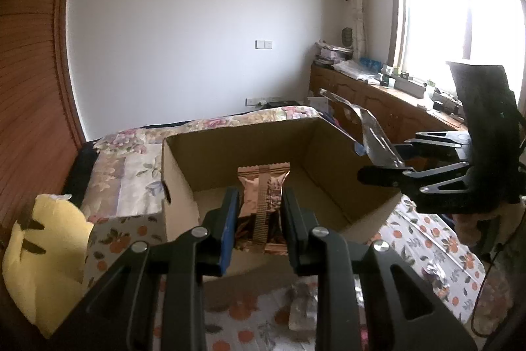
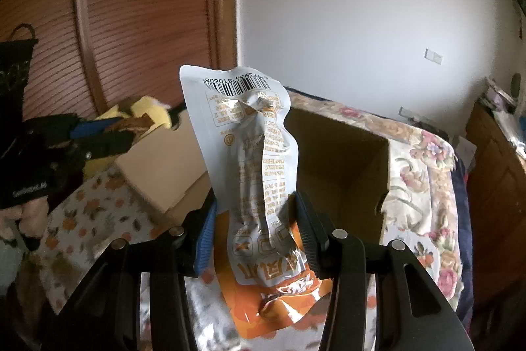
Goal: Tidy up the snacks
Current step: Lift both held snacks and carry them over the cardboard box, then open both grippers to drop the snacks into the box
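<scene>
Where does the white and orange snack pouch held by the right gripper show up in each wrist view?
Left wrist view: the snack pouch sits right of centre, seen edge-on and silvery, clamped in the right gripper over the box's right wall.
Right wrist view: the pouch fills the centre, upright, barcode at top, pinched between the jaws.
Shared landmark: the open cardboard box stands behind the pouch in both views.

Right gripper (image 2: 256, 219) clamps a white-and-orange snack pouch (image 2: 253, 147) upright; open cardboard box (image 2: 345, 153) behind.
</scene>
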Action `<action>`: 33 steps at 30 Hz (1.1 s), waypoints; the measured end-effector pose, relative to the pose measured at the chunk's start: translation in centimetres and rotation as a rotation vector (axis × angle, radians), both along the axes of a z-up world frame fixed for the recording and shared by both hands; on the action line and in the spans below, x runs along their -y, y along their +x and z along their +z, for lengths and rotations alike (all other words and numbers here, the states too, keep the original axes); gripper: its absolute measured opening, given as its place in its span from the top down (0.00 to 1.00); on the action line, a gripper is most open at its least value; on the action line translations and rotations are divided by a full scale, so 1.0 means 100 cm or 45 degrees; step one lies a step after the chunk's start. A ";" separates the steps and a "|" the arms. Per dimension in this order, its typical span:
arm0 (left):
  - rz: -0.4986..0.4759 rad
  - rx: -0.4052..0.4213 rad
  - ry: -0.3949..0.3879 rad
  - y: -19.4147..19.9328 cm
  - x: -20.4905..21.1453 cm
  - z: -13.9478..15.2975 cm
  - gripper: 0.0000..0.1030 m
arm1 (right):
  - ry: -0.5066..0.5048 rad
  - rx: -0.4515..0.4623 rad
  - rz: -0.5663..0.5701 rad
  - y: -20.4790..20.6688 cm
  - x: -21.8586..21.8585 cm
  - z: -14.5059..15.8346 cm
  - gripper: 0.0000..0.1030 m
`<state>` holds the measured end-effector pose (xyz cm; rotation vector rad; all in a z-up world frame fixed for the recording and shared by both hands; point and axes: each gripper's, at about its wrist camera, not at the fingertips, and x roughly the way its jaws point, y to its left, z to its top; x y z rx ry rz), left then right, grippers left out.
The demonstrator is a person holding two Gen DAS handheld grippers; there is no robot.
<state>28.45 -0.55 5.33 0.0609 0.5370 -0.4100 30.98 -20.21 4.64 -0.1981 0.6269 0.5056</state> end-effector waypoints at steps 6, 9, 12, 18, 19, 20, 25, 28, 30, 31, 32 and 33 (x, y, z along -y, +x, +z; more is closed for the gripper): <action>-0.002 -0.024 0.021 0.036 0.007 -0.007 0.76 | 0.000 -0.019 -0.081 0.041 -0.001 -0.013 0.56; 0.001 -0.041 0.019 0.049 0.008 -0.013 0.76 | 0.012 -0.031 -0.113 0.055 0.003 -0.017 0.56; 0.016 -0.064 0.024 0.059 0.010 -0.021 0.76 | -0.009 -0.045 -0.144 0.065 0.003 -0.027 0.55; 0.018 -0.103 0.020 0.066 0.013 -0.035 0.76 | -0.041 -0.065 -0.171 0.073 0.002 -0.042 0.55; 0.020 -0.107 0.022 0.066 0.014 -0.036 0.76 | -0.039 -0.069 -0.173 0.073 0.003 -0.043 0.54; 0.023 -0.110 0.022 0.066 0.014 -0.037 0.75 | -0.031 -0.066 -0.177 0.073 0.004 -0.042 0.53; 0.042 -0.113 0.033 0.064 0.014 -0.039 0.70 | -0.046 -0.064 -0.173 0.069 0.002 -0.042 0.49; 0.065 -0.106 0.029 0.057 0.012 -0.036 0.60 | -0.063 -0.054 -0.173 0.062 0.001 -0.042 0.47; 0.066 -0.112 0.023 0.051 0.011 -0.035 0.58 | -0.057 -0.056 -0.176 0.057 0.002 -0.041 0.46; 0.068 -0.111 0.023 0.046 0.010 -0.034 0.57 | -0.052 -0.057 -0.181 0.054 0.003 -0.039 0.43; 0.068 -0.110 0.027 0.041 0.010 -0.032 0.55 | -0.052 -0.062 -0.190 0.052 0.004 -0.038 0.43; 0.066 -0.108 0.027 0.037 0.009 -0.030 0.55 | -0.045 -0.064 -0.189 0.048 0.005 -0.036 0.42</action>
